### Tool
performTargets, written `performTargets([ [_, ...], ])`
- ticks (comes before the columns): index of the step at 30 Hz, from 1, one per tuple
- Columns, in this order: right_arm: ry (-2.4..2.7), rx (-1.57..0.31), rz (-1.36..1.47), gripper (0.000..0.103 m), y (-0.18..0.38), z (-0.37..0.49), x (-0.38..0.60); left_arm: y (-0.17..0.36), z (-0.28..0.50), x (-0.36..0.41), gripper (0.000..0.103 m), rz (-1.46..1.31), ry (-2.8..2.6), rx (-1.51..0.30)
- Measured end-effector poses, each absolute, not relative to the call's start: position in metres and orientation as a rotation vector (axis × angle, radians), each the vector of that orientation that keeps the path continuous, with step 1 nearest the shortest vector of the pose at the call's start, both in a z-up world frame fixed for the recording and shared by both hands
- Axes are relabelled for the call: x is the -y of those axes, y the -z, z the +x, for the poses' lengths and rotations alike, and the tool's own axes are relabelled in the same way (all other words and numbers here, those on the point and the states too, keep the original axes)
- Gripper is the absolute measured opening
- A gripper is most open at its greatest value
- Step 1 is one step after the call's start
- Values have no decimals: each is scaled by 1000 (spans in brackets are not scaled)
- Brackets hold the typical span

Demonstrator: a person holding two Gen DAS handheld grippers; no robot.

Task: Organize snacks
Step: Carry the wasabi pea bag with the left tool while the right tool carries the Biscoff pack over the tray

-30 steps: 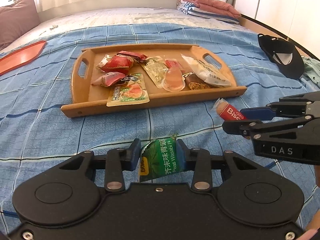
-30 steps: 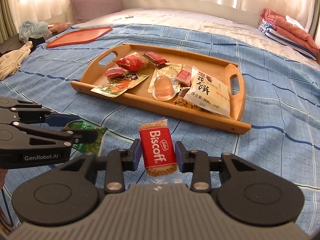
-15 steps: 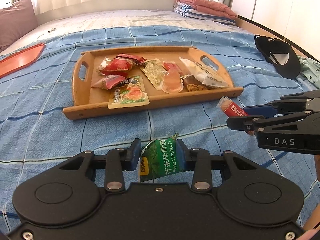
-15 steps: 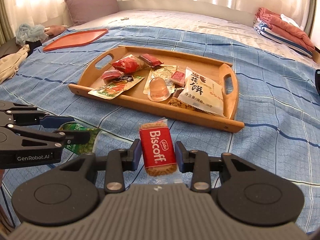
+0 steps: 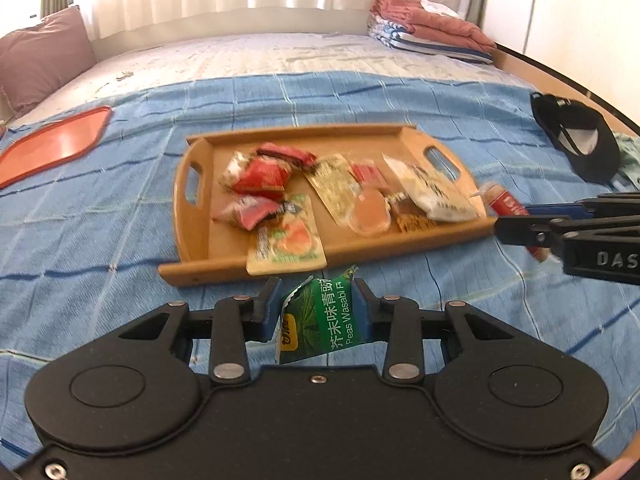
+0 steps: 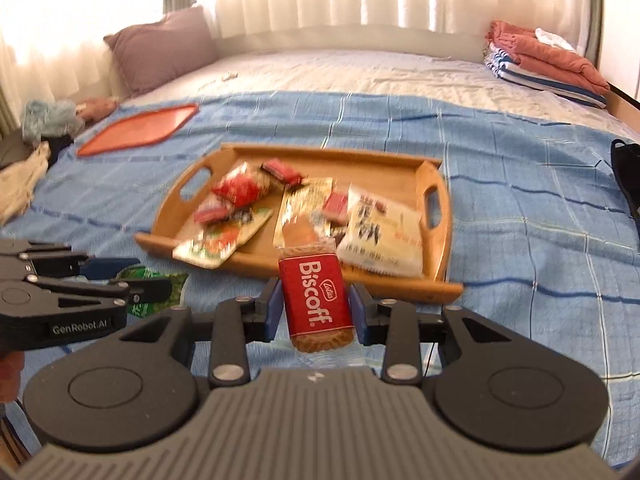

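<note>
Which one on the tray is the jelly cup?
Find the wooden tray on the blue blanket. Near the middle of its front rim sits the jelly cup, beside a big white packet. It alone is a clear, rounded pinkish tub; its neighbours are flat wrappers.

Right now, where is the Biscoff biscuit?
The Biscoff biscuit is clamped in the right hand-held gripper, just before the wooden tray and its near rim.
</note>
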State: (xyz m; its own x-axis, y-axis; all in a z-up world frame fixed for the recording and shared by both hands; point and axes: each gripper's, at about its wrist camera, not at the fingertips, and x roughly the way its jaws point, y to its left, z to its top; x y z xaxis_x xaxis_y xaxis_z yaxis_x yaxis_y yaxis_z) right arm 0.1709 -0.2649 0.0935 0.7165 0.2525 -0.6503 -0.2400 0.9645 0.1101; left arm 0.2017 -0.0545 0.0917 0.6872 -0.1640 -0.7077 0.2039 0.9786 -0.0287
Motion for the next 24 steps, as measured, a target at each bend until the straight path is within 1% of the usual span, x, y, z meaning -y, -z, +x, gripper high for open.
performTargets([
  [6,-255,-689,35,41,-116,188,267,-111,227,47,36,21,176,-777],
  [13,-218,-686,34,41,-125,224,265,-124,264,41,36,-7,141,-757],
  [18,-204,-699,44,41,-120,252,264,-121,295,40,36,-35,143,-752],
  [24,-203,-736,53,42,-102,284,253,-101,331,44,36,-44,134,-771],
])
